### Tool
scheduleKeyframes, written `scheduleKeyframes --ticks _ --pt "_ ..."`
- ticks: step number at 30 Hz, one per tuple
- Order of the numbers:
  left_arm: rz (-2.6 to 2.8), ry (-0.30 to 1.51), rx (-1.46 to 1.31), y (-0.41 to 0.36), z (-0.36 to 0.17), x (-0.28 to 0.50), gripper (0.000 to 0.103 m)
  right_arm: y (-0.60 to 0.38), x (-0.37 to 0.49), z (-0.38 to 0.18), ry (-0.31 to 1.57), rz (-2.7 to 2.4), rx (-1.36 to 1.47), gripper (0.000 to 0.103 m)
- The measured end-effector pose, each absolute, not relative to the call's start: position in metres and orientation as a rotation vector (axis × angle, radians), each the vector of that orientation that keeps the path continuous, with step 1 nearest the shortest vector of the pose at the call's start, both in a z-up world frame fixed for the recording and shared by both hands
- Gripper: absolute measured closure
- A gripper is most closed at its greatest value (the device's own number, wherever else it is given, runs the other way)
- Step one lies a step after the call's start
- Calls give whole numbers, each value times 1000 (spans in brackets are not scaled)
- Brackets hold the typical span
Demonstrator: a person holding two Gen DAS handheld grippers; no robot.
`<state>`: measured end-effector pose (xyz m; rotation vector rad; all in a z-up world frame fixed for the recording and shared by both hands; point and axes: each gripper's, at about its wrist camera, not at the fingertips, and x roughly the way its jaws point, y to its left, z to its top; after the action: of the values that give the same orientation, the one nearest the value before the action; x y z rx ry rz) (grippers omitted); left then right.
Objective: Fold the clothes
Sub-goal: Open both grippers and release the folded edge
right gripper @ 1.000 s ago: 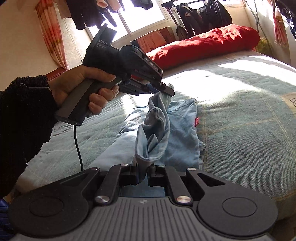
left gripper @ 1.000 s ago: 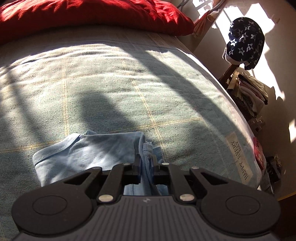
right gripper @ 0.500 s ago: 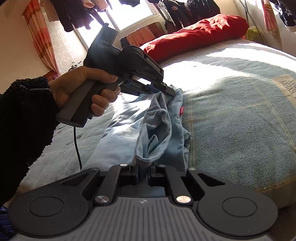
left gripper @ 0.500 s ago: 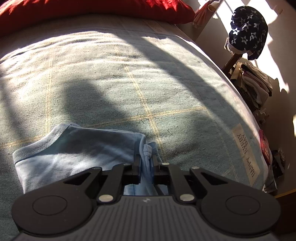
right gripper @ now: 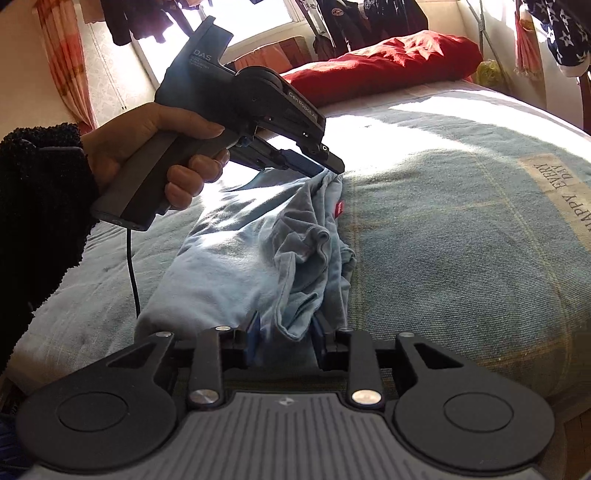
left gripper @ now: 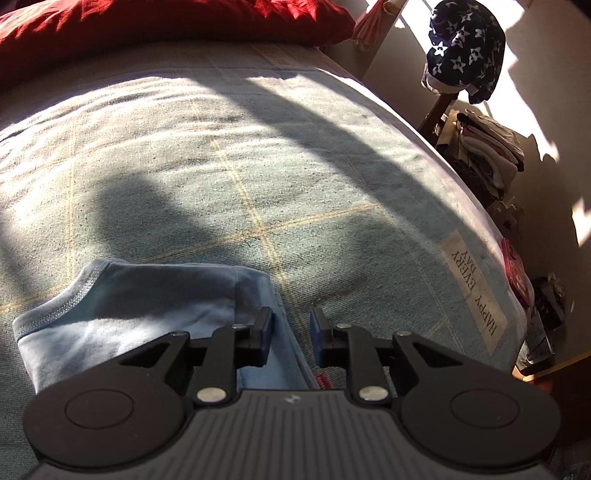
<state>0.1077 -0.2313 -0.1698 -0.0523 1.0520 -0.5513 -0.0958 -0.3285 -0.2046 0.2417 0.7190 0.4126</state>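
Observation:
A light blue T-shirt (right gripper: pixel 240 258) lies on the green blanket (right gripper: pixel 461 240), with one side folded over in a rumpled ridge. In the left wrist view its collar end (left gripper: pixel 122 306) sits at the lower left. My left gripper (left gripper: pixel 291 326) has its jaws opening; the shirt's edge lies between them and the pads are off it. A hand (right gripper: pixel 147 147) holds that left gripper (right gripper: pixel 328 168) at the shirt's far end. My right gripper (right gripper: pixel 286 332) is opening too, with the near fold of cloth loose between its fingers.
A red pillow (left gripper: pixel 166 22) lies at the head of the bed. A navy star-print garment (left gripper: pixel 465 44) hangs at the right above a pile of clothes (left gripper: pixel 487 147). The bed's right edge carries a printed label (left gripper: pixel 476 295). Dark clothes (right gripper: pixel 354 18) hang by the window.
Both grippers were shut on the shirt's raised fold and now stand with jaws apart. The fold has sunk onto the shirt. The left gripper has shifted toward the shirt's right edge.

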Motion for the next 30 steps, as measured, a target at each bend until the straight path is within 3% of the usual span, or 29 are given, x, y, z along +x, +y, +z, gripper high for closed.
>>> scheduleKeyframes --ticks 5,8,18,20,30 --pt "-608 1007 42 -223 -144 80 67 -337 -98 -188 669 386 216 60" --pt "-618 973 131 -210 -134 52 64 -335 -99 -181 644 401 174 60" --pt "-608 797 413 -153 -138 -93 40 -341 -95 -171 630 388 115 60" --pt "-619 746 421 -149 -140 -119 31 -341 -93 -171 631 381 111 60" --pt "-434 559 743 -185 -197 -156 30 -337 -93 -172 629 392 112 57"
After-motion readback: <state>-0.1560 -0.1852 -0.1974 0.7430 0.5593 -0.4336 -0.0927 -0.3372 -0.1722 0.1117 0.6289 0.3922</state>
